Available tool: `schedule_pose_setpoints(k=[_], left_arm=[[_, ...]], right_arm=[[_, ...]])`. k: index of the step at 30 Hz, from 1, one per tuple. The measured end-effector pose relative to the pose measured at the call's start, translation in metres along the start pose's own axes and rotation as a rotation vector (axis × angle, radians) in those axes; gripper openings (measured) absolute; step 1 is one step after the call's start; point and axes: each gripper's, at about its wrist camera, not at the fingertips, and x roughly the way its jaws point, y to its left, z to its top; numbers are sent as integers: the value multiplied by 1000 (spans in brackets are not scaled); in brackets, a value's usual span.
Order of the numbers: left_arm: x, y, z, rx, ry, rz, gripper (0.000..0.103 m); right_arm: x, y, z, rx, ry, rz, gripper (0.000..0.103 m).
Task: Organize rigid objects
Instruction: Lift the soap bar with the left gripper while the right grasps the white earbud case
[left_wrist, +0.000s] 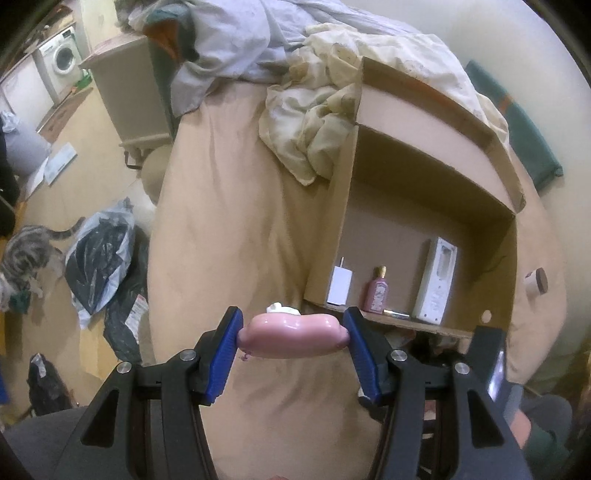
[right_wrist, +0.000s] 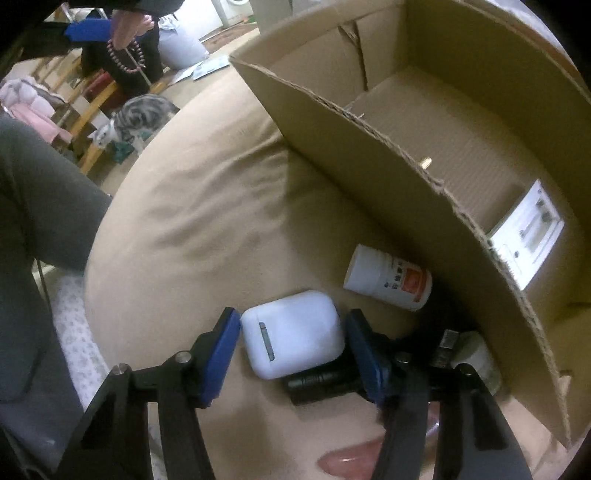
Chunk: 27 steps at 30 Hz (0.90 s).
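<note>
Blue pads (left_wrist: 225, 343) of the left gripper (left_wrist: 293, 338) are seen pressed on both ends of a glossy pink object (left_wrist: 291, 336) (exact type cannot be told; a white piece shows just behind it). Jaws are abt. half open, closed on the object, which is held clear above the tan bed cover (left_wrist: 236, 221). In the right wrist view the same object is seen top left w/ a string of pink beads (right_wrist: 127, 55) hanging from it.

Beyond the left gripper, an open cardboard box (left_wrist: 332, 206) rests on the cover. Inside, along the near wall, three items are stood upright: a small white box (left_wrist: 340, 286), a pink perfume bottle (left_wrist: 377, 291) w/ gold cap, and a tall white device (left_wrist: 436, 280). A small jar w/ brown lid (left_wrist: 535, 282) lies outside the box, right side.

The right gripper (right_wrist: 293, 339) is positioned around a white earbud case (right_wrist: 293, 338) lying on the cover, near the box wall (right_wrist: 406, 177). Left pad is touching or nearly touching the case; at the right pad a narrow gap is seen, so a firm grip is not confirmed. A black cylindrical item (right_wrist: 317, 380) lies just under the case's near edge. A white pill bottle w/ orange label (right_wrist: 388, 280) lies on its side just beyond, against the box wall.

On the floor, a tabby cat (left_wrist: 22, 262) and dark plastic bags (left_wrist: 99, 266) are visible.
</note>
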Motion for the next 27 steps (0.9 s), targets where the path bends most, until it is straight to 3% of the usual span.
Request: schedule_pose_setpoints(k=[8, 13, 21, 27], left_arm=[[1, -6, -1, 28, -4, 3, 53], [4, -5, 1, 27, -8, 25, 53], [5, 7, 3, -2, -23, 55, 53], [2, 16, 0, -17, -27, 55, 53]], right_arm=[[5, 14, -4, -50, -5, -68, 63], [-9, 19, -11, -62, -32, -39, 63], [-53, 30, -13, -28, -124, 5, 63], [-110, 18, -18, 3, -232, -18, 63]])
